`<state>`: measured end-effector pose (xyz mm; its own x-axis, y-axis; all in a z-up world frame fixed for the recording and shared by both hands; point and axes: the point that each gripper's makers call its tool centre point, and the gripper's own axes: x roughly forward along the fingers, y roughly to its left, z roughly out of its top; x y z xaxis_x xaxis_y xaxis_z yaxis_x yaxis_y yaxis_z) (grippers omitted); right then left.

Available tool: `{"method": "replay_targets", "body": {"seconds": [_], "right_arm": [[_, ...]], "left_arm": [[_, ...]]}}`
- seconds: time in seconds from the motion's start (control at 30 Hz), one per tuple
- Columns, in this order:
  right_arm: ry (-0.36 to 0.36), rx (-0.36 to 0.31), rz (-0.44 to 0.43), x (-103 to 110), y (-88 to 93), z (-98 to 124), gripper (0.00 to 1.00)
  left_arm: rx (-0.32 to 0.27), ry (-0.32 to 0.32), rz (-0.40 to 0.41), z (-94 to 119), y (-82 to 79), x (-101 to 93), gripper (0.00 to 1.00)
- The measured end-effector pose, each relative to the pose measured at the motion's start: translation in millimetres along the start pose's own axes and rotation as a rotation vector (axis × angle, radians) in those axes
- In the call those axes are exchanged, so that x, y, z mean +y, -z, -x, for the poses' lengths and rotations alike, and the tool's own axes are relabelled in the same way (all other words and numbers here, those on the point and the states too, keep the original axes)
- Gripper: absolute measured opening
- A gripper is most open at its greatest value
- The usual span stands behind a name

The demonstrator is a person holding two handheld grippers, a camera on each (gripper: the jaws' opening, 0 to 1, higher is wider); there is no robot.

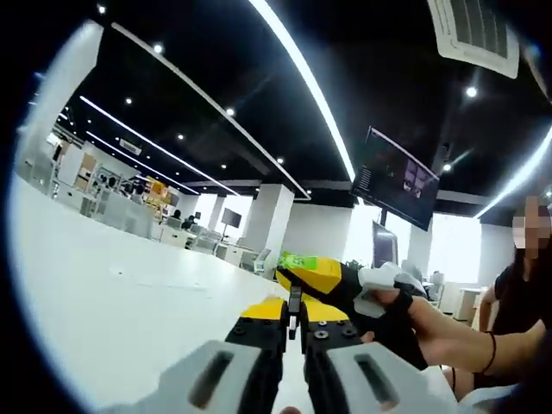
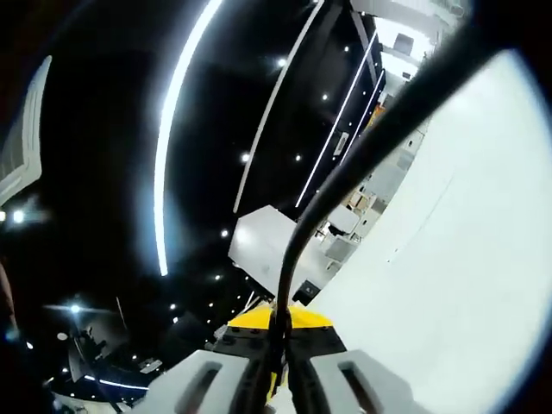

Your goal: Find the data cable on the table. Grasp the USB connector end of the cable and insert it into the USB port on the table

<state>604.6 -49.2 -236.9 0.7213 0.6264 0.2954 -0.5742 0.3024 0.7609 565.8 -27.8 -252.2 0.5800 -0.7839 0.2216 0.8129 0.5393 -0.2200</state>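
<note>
In the right gripper view, a black data cable (image 2: 345, 172) rises from between my right gripper's (image 2: 278, 341) yellow-tipped jaws and arcs to the upper right; the jaws are shut on it. In the left gripper view, my left gripper (image 1: 294, 323) has its jaws nearly together on a short black piece of the cable (image 1: 295, 302). Just beyond it the right gripper (image 1: 315, 274), yellow and black with a green sticker, comes in from the right, held by a gloved hand (image 1: 392, 315). Both grippers are raised over the white table (image 1: 112, 302). I cannot make out the connector's shape.
The white table (image 2: 466, 259) spreads out on the right of the right gripper view. A person (image 1: 517, 302) sits at the right of the left gripper view. Desks, pillars and a hanging screen (image 1: 397, 177) stand far behind.
</note>
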Motion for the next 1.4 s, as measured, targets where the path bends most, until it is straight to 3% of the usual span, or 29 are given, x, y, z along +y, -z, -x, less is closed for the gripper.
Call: {"method": "replay_targets", "body": {"seconds": [0.2,0.5,0.7,0.9,1.0,1.13,1.2,1.4], "right_arm": [[0.037,0.024,0.081,-6,-2.0,1,0.05],[0.094,0.035,0.211,-26,-20.5,1,0.04],[0.157,0.037,0.314,-35,-27.5,5,0.04],[0.231,0.049,0.427,-46,-36.6,5,0.04],[0.259,0.061,0.473,-53,-41.3,3,0.04],[0.301,0.065,0.507,-64,-53.4,0,0.04],[0.324,0.061,0.522,-70,-60.2,-2,0.04],[0.384,0.059,0.546,-89,-75.1,-10,0.04]], "left_arm": [[0.03,0.013,0.031,-8,12.1,3.2,0.07],[0.051,0.027,0.049,-27,28.3,8.8,0.09],[0.123,0.068,-0.078,-37,51.4,7.2,0.22],[0.112,0.043,-0.209,-48,59.0,23.0,0.27],[0.122,0.017,-0.23,-52,65.4,33.4,0.27],[0.093,0.0,-0.277,-60,60.7,43.8,0.27],[0.123,-0.025,-0.301,-65,67.1,53.9,0.27],[0.141,-0.037,-0.312,-86,72.0,76.5,0.34]]}}
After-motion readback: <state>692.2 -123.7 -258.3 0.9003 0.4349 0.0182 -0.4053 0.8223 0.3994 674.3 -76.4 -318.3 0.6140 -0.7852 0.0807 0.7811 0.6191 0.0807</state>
